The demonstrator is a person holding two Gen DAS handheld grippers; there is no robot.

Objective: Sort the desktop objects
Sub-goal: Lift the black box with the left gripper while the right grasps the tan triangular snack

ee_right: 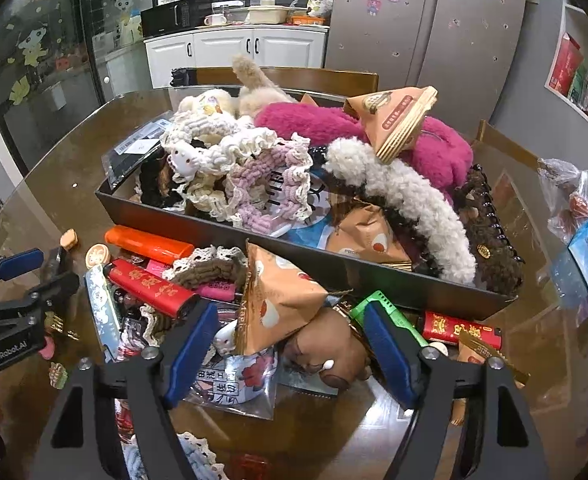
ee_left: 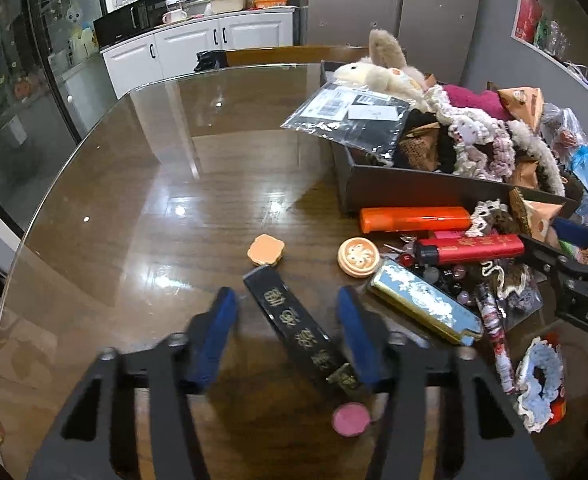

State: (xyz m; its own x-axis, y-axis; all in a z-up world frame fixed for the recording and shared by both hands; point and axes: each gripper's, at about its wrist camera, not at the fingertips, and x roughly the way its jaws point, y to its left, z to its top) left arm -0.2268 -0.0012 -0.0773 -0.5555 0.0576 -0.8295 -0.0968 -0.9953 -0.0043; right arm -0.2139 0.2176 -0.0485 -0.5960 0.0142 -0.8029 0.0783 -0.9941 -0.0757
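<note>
My left gripper (ee_left: 288, 304) is open, its blue fingers either side of a black lighter with gold characters (ee_left: 294, 320) lying on the wooden table (ee_left: 154, 200). My right gripper (ee_right: 290, 320) is open over the pile in front of the dark box (ee_right: 222, 228); an orange triangular snack packet (ee_right: 278, 300) and a brown round object (ee_right: 326, 348) lie between its fingers. A green lighter (ee_right: 378, 300) sits by its right finger. The left gripper also shows at the left of the right wrist view (ee_right: 18, 280).
The box (ee_left: 414, 188) is heaped with scrunchies, plush items and snack packets. In front of it lie an orange lighter (ee_left: 414, 218), a red lighter (ee_left: 474, 248), a blue-gold lighter (ee_left: 422, 306), round cream (ee_left: 358, 258), orange (ee_left: 266, 250) and pink (ee_left: 352, 420) pieces.
</note>
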